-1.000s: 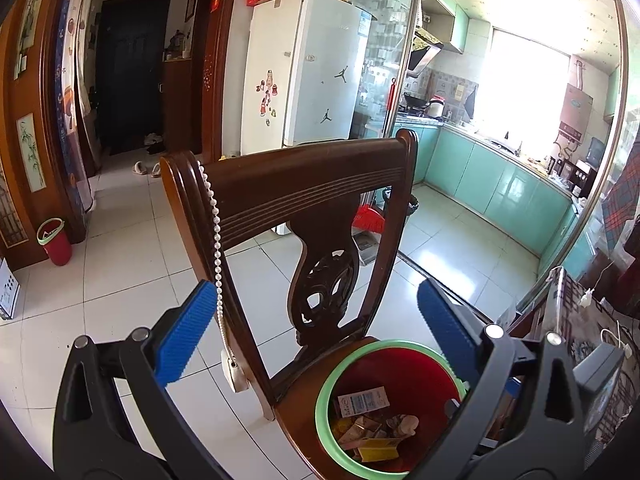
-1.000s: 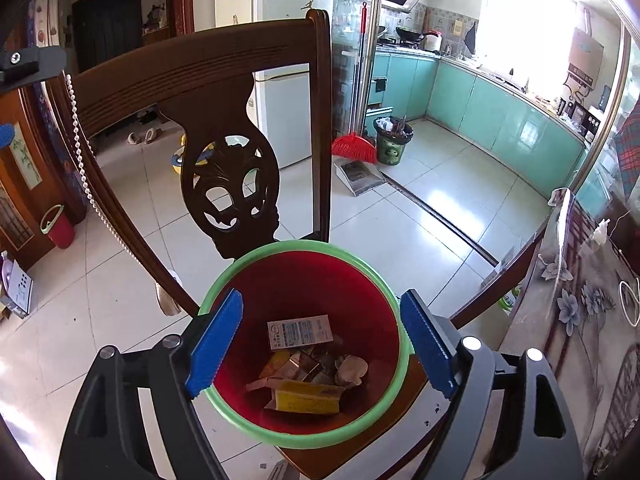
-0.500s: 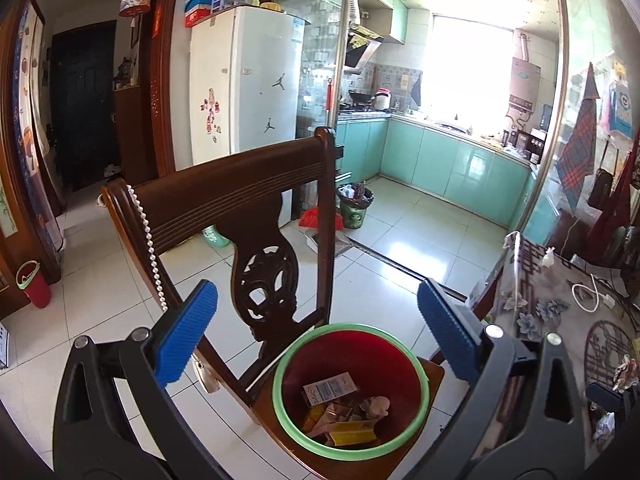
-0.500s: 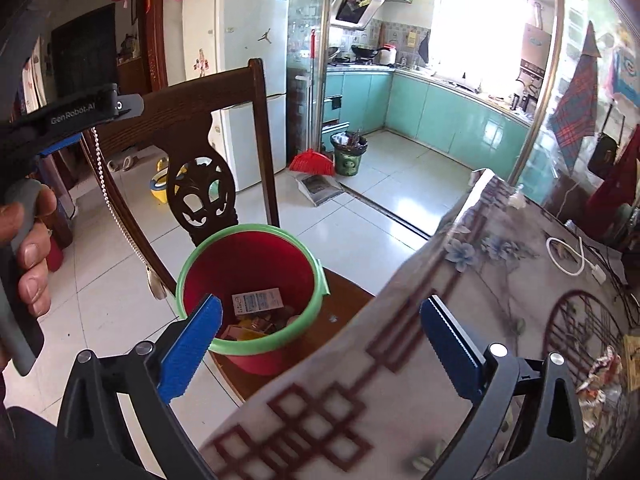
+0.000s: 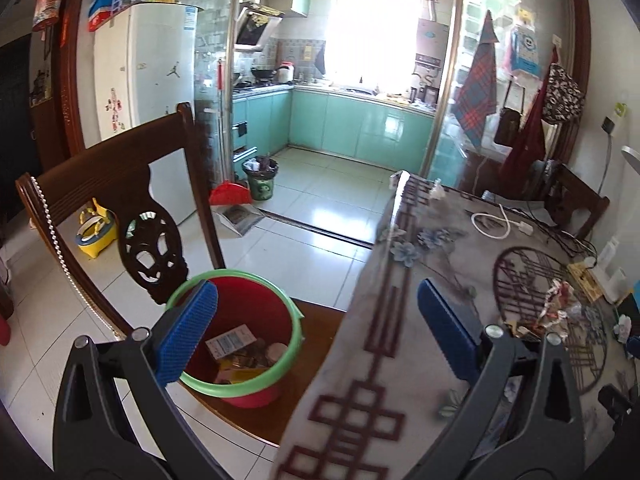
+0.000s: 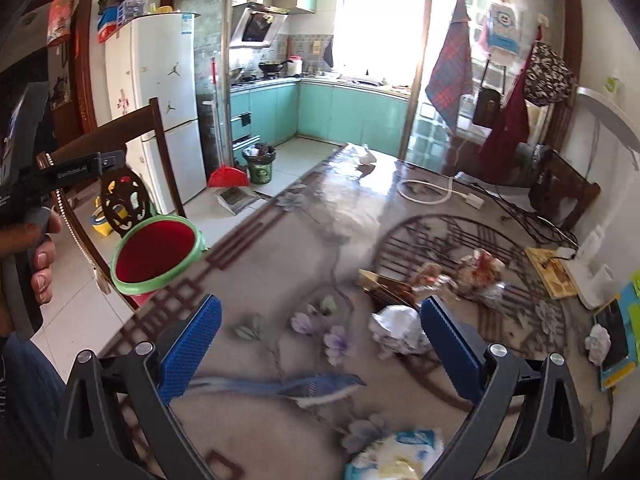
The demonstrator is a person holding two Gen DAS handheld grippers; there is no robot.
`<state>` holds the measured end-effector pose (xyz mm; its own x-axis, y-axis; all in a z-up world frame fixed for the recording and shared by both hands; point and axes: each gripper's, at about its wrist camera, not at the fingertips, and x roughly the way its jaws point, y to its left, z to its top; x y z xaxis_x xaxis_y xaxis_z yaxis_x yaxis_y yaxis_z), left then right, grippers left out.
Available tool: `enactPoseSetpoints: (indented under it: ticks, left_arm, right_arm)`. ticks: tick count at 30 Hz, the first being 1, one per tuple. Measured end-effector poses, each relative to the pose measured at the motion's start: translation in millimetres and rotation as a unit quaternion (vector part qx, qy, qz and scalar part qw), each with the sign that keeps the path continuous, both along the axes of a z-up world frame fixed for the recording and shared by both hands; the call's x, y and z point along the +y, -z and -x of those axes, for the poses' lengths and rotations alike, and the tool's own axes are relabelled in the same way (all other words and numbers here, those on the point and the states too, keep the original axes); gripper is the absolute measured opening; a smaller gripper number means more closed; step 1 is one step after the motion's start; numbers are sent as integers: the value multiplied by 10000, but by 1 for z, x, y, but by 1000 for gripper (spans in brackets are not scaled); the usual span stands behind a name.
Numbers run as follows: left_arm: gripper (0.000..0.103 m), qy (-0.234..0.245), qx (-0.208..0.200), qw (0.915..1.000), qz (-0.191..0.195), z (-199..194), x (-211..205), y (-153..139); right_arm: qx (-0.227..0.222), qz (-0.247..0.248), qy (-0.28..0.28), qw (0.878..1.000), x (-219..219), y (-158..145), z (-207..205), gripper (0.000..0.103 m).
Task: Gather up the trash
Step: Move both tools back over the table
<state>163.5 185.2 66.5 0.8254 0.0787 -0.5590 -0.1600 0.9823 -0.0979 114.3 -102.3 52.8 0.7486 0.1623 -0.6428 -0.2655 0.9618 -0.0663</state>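
A red bin with a green rim point(image 5: 256, 312) stands on a wooden chair seat point(image 5: 316, 320) beside the table; it holds several wrappers point(image 5: 232, 342). It also shows in the right wrist view point(image 6: 154, 256). My left gripper point(image 5: 316, 336) is open and empty, above the bin and the table edge. My right gripper point(image 6: 318, 350) is open and empty over the table. A crumpled white paper point(image 6: 394, 330) lies by its right finger. Wrappers point(image 6: 460, 276) lie further back, and a blue-white packet point(image 6: 394, 454) lies near the front.
The table has a patterned cloth point(image 6: 280, 248). A white cable point(image 6: 424, 192), a white box point(image 6: 600, 280) and blue-green items point(image 6: 618, 334) sit at its far and right sides. The chair back point(image 5: 120, 176) stands left of the bin. A dark chair point(image 6: 560, 192) stands at the back right.
Both grippers have swung right, away from the bin and toward the table. The right gripper is now over the tabletop near the trash. Both stay open.
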Motion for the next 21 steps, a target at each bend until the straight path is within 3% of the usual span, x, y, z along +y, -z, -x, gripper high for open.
enactPoseSetpoints:
  ticks: [5,13,21]
  left_arm:
    - [98,625,156,9977,187,12,-58,14]
    - [98,1675,372,9852,38,37,-153,39]
    - [98,2637,941,9594,-357,63,-230,84]
  right_arm:
    - [29,42,473,9989,-57,7,21,96]
    - [78,-99,899,9959,-118,23,41,96]
    - [191,-403,1252,9911,-161,35,46,96]
